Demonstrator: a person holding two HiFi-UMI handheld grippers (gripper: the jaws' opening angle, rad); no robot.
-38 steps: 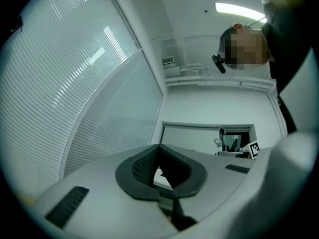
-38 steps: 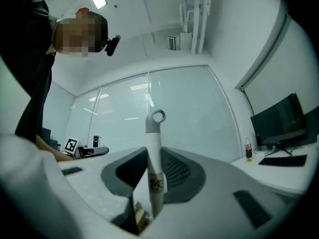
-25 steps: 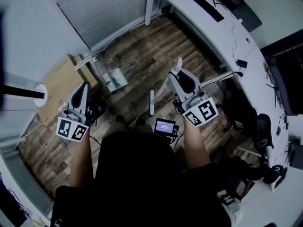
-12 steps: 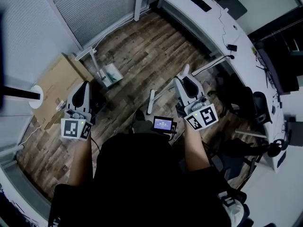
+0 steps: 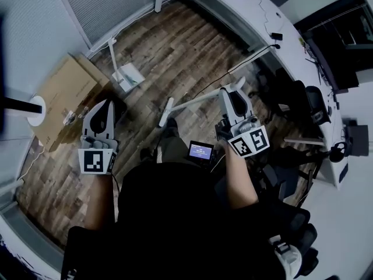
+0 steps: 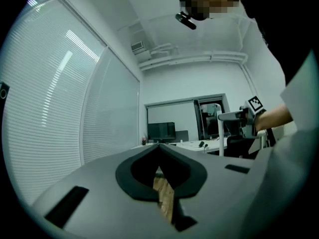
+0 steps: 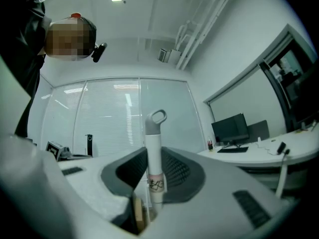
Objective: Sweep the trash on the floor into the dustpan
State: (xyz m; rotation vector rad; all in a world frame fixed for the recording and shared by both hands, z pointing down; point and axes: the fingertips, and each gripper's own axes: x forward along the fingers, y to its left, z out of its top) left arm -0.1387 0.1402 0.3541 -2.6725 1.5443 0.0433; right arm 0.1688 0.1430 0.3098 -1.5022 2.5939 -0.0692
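My right gripper (image 5: 234, 92) (image 7: 153, 156) is shut on the broom's white handle (image 7: 153, 163), which stands upright between the jaws with its grey hanging loop on top. In the head view the handle's free end (image 5: 166, 111) points left, above the person's feet. The left gripper (image 5: 104, 107) (image 6: 159, 148) is shut, with no object visible between its jaws. What looks like a pale long-handled dustpan (image 5: 130, 73) stands on the wooden floor beyond the left gripper. I cannot make out any trash.
A cardboard box (image 5: 67, 95) lies left of the dustpan, with a round white stand base (image 5: 35, 109) beside it. A long white desk (image 5: 262, 22) curves along the right, with dark office chairs (image 5: 312, 107) by it. A small screen (image 5: 201, 151) hangs at the person's waist.
Both grippers have moved across the room with the person. The dustpan and box have shifted up and left in the head view. The broom handle's free end has swung leftward.
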